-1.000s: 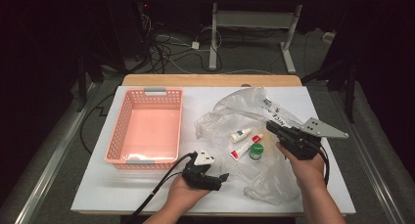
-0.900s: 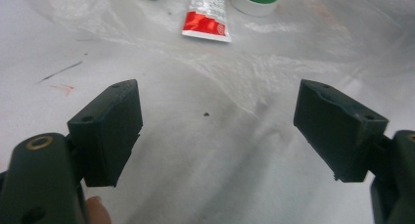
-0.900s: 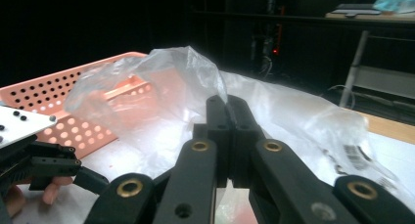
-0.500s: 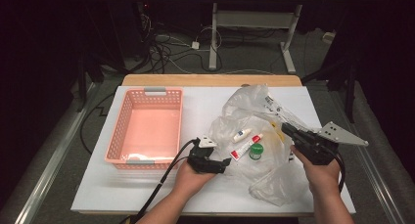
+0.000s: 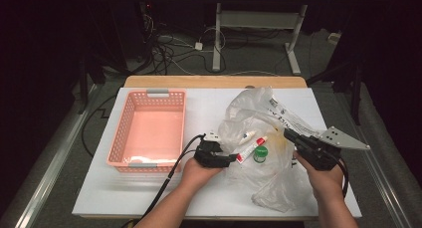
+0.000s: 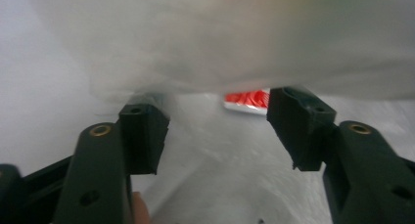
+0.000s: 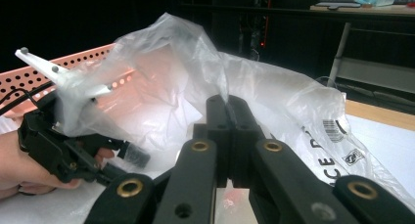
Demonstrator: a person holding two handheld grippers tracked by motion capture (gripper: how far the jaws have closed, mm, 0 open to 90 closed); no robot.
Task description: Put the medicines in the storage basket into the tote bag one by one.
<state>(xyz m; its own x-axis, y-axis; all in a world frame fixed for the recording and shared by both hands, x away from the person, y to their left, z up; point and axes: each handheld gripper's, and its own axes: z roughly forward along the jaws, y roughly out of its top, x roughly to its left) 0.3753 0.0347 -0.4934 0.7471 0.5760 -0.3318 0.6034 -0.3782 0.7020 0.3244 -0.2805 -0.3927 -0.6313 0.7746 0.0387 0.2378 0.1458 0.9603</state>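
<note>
A clear plastic bag [image 5: 259, 113] lies on the white table [image 5: 149, 193] with a red-and-white tube [image 5: 250, 149], a smaller white tube [image 5: 247, 136] and a green-capped bottle [image 5: 260, 153] inside. My left gripper [image 5: 231, 158] points into the bag's mouth. Its jaws have just been closing but stand apart. In the left gripper view [image 6: 218, 131] the red-and-white tube's end [image 6: 247, 100] lies just beyond the tips, untouched, under the bag film [image 6: 235, 38]. My right gripper [image 5: 287, 134] is shut on the bag's film [image 7: 195, 62], holding it raised [image 7: 226, 102].
An empty pink basket [image 5: 122, 123] stands at the table's left, close to my left hand. A wooden strip [image 5: 214, 81] edges the table's far side. Cables and desk legs lie on the dark floor beyond.
My left gripper has slid right, up to the bag's mouth and the tube, and its jaws have narrowed. The right gripper has shifted slightly right with the film.
</note>
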